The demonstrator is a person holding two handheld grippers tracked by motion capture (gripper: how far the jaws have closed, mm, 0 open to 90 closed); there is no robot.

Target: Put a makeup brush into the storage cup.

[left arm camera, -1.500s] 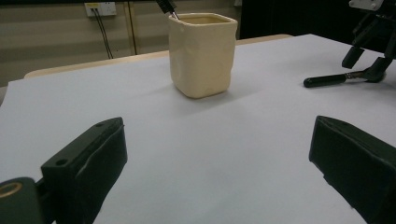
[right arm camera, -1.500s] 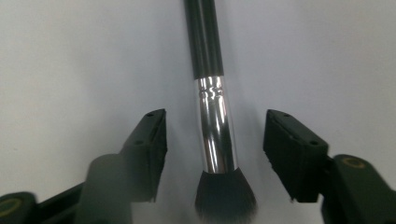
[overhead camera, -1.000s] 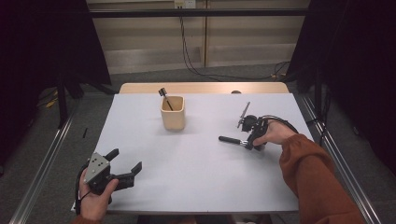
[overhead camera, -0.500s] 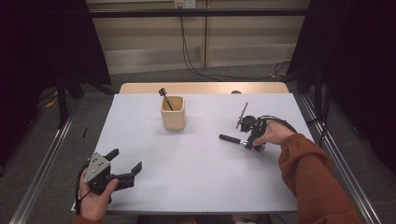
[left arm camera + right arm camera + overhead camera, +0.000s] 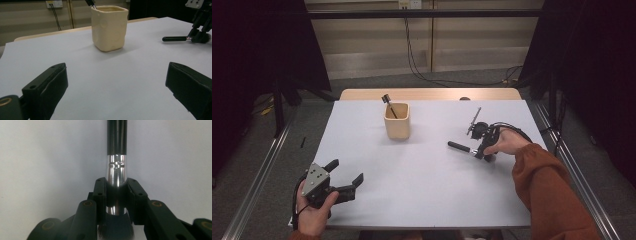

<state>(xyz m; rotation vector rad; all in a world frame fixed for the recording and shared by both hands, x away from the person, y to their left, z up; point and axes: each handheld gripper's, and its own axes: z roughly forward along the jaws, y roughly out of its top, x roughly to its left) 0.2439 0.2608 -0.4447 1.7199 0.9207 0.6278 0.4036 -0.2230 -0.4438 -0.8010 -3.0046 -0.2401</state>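
Note:
A make-up brush (image 5: 116, 170) with a black handle and a silver ferrule lies flat on the white table (image 5: 422, 190) at the right. My right gripper (image 5: 116, 185) is shut on the ferrule, just ahead of the dark bristles; its jaws have just been closing on it. In the high view the handle (image 5: 459, 146) sticks out to the left of the right gripper (image 5: 484, 150). A cream cup (image 5: 397, 121) stands at the back centre with a dark brush (image 5: 388, 104) leaning in it. My left gripper (image 5: 346, 171) rests open near the front left corner, nothing between its jaws.
A thin dark tool (image 5: 474, 120) lies just beyond the right gripper. From the left gripper view the cup (image 5: 109, 27) stands ahead and the brush handle (image 5: 175, 38) lies at the far right. Metal rails run along both sides of the table.

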